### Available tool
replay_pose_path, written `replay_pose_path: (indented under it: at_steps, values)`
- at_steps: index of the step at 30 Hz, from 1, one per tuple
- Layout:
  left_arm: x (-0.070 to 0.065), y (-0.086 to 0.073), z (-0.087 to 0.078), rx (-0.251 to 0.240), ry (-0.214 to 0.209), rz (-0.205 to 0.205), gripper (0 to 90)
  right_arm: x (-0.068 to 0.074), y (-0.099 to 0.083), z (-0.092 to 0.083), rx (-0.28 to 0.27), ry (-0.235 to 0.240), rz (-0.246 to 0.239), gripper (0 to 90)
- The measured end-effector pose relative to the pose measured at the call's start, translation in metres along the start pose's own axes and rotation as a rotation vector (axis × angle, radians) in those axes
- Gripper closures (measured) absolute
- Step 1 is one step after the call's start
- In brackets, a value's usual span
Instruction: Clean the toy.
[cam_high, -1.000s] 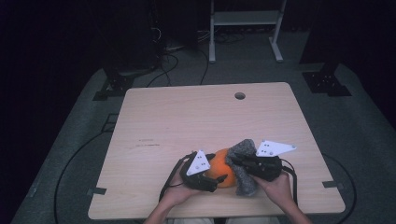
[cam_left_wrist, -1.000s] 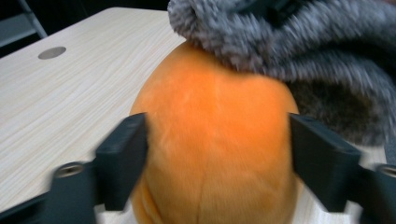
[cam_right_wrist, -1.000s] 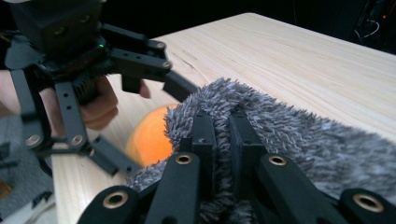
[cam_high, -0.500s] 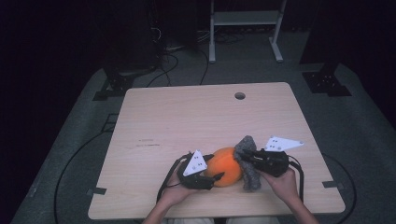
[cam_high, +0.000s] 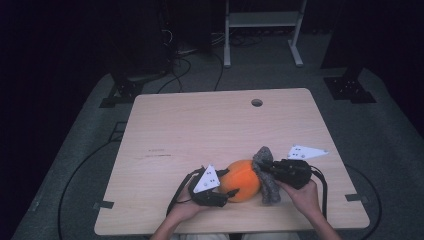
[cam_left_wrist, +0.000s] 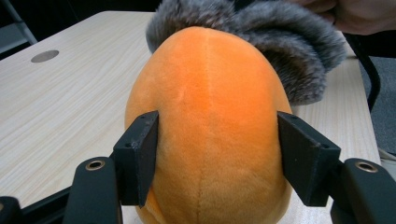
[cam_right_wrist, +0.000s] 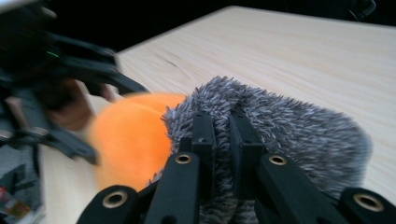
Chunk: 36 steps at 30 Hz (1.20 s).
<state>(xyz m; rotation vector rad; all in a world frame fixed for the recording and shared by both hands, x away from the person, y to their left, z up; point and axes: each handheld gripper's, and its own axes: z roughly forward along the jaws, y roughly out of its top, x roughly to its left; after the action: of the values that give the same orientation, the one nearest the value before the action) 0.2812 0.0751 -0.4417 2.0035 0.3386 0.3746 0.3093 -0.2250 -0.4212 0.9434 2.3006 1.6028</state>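
Observation:
An orange plush ball (cam_high: 242, 179) lies near the table's front edge, and a grey furry piece (cam_high: 266, 175) drapes against its right side. My left gripper (cam_high: 229, 186) has the ball between its jaws. In the left gripper view both pads (cam_left_wrist: 140, 154) press into the orange plush (cam_left_wrist: 210, 116), and the jaws have just been closing on it. My right gripper (cam_high: 264, 169) comes in from the right, shut on the grey fur (cam_right_wrist: 289, 126), its jaws (cam_right_wrist: 222, 126) almost touching in the pile. The orange ball (cam_right_wrist: 126, 135) sits behind the fur to the left.
The light wooden table (cam_high: 200, 125) has a round cable hole (cam_high: 257, 102) near its far edge. Both hands work close to the front edge. Beyond the table stand a white frame (cam_high: 260, 30) and cables (cam_high: 185, 55) on the dark floor.
My right gripper has shifted to the right with the grey fur, so more of the orange ball shows. The left gripper's jaws have come in against the ball.

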Motion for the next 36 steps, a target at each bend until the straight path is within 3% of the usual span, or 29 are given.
replay_pose_path:
  at_steps: [1, 3, 6, 7, 9, 12, 13, 16, 18, 20, 21, 22, 24, 26, 27, 29, 32, 35, 36]
  values:
    - [0.000, 0.000, 0.001, -0.004, -0.002, -0.001, 34.5, -0.007, -0.006, -0.002, 0.007, -0.037, 0.035, 81.5]
    - [-0.003, 0.000, 0.002, -0.009, -0.004, 0.011, 34.6, -0.009, -0.008, -0.006, 0.019, -0.062, 0.048, 81.5]
    - [-0.005, 0.000, 0.003, -0.010, -0.007, 0.023, 34.9, -0.006, -0.005, -0.011, -0.005, -0.050, 0.043, 81.6]
    - [-0.006, 0.000, 0.003, -0.012, -0.011, 0.023, 35.1, 0.000, 0.001, -0.011, -0.042, -0.008, 0.013, 81.5]
    - [-0.006, -0.001, 0.003, -0.008, -0.011, 0.028, 36.0, 0.003, 0.003, -0.011, -0.050, 0.017, 0.002, 81.5]
    - [-0.005, -0.002, 0.001, -0.002, -0.013, 0.036, 37.1, 0.002, 0.002, -0.003, -0.013, 0.001, -0.009, 81.7]
    - [-0.004, -0.002, 0.002, -0.004, -0.015, 0.031, 37.1, -0.005, -0.003, -0.003, -0.004, -0.018, 0.021, 81.7]
    - [-0.005, -0.002, 0.001, -0.005, -0.018, 0.039, 37.0, -0.011, -0.007, -0.007, 0.016, -0.048, 0.042, 81.7]
    - [-0.006, -0.002, 0.002, -0.007, -0.019, 0.044, 36.9, -0.011, -0.005, -0.013, -0.012, -0.023, 0.063, 81.7]
    - [-0.007, -0.001, 0.002, -0.007, -0.020, 0.057, 37.0, -0.003, 0.003, -0.016, -0.054, 0.014, 0.036, 81.7]
    - [-0.009, -0.001, 0.002, -0.006, -0.021, 0.075, 37.2, 0.006, 0.010, -0.015, -0.066, 0.044, 0.001, 81.7]
    - [-0.009, -0.001, 0.002, -0.006, -0.021, 0.075, 37.3, 0.006, 0.010, -0.015, -0.066, 0.044, 0.001, 81.7]
    - [-0.010, -0.002, 0.002, -0.003, -0.022, 0.076, 37.4, 0.006, 0.006, -0.006, -0.008, 0.021, -0.027, 81.7]
    - [-0.010, -0.002, 0.002, -0.002, -0.023, 0.071, 37.3, 0.001, 0.002, -0.004, 0.004, 0.014, -0.007, 81.7]
    - [-0.010, -0.001, 0.002, -0.002, -0.023, 0.076, 37.3, -0.008, -0.003, -0.006, 0.026, -0.019, 0.030, 81.7]
    - [-0.010, -0.002, 0.002, -0.002, -0.026, 0.077, 37.3, -0.009, -0.003, -0.009, 0.025, -0.024, 0.039, 81.7]
    - [-0.009, -0.002, 0.002, -0.006, -0.029, 0.069, 37.3, 0.003, 0.006, -0.016, -0.023, 0.016, -0.017, 81.5]
    - [-0.009, -0.002, 0.002, 0.000, -0.028, 0.072, 37.3, 0.006, 0.007, -0.008, 0.021, 0.019, -0.039, 81.5]
    - [-0.008, -0.002, 0.002, 0.000, -0.026, 0.070, 37.2, 0.001, 0.003, -0.003, 0.039, 0.032, -0.014, 81.6]
